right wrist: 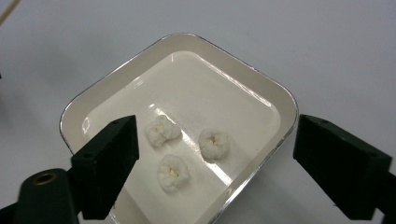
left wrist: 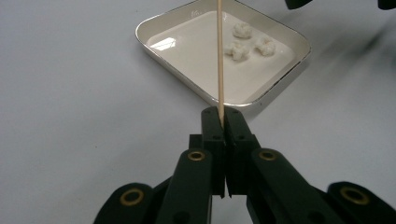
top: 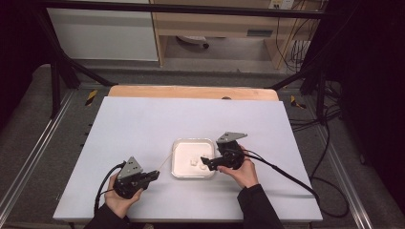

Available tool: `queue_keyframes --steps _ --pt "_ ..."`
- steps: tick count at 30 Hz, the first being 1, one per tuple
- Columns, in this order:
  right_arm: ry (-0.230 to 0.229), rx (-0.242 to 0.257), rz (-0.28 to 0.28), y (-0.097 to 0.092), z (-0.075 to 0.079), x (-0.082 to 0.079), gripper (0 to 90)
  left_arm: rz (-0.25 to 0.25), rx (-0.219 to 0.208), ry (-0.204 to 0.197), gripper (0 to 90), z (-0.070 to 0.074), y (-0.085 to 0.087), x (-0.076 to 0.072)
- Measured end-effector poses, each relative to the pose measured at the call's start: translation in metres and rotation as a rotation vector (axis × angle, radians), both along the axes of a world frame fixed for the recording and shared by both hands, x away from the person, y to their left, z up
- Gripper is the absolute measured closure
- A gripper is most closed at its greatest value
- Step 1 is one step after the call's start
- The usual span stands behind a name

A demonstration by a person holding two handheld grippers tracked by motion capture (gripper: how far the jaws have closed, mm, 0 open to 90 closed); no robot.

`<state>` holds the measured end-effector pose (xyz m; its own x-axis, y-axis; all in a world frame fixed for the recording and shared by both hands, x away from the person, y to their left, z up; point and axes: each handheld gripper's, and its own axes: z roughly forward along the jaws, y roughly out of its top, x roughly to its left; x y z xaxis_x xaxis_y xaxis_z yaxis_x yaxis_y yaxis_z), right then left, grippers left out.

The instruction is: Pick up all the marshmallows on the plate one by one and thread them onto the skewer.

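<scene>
My left tool (left wrist: 219,122) pinches a wooden skewer (left wrist: 219,56) near the worktop's front edge; my right tool (right wrist: 215,163) hangs wide over three popcorn pieces (right wrist: 173,171) in the white tray (right wrist: 280,135) mid-worktop. Next, I'd close gently on one piece for threading.

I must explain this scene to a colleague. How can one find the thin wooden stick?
Start at the white tray on the table. Left of it is the left gripper, shut on the wooden stick, which points toward the tray. It is long and tan; the popcorn pieces are white lumps.
</scene>
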<state>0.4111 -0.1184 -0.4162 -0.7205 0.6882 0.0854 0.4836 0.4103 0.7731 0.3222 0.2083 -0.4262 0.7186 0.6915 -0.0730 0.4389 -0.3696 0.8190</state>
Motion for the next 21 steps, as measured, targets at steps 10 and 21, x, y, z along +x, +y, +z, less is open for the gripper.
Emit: queue_keyframes --steps 10,21 --pt "0.017 -0.022 0.003 0.013 -0.019 0.016 36.6 0.0 -0.009 0.001 88.4 0.0 -0.001 0.0" --pt "0.041 -0.06 0.014 0.016 -0.03 0.019 56.8 -0.004 -0.017 -0.002 88.4 0.0 -0.004 0.0"
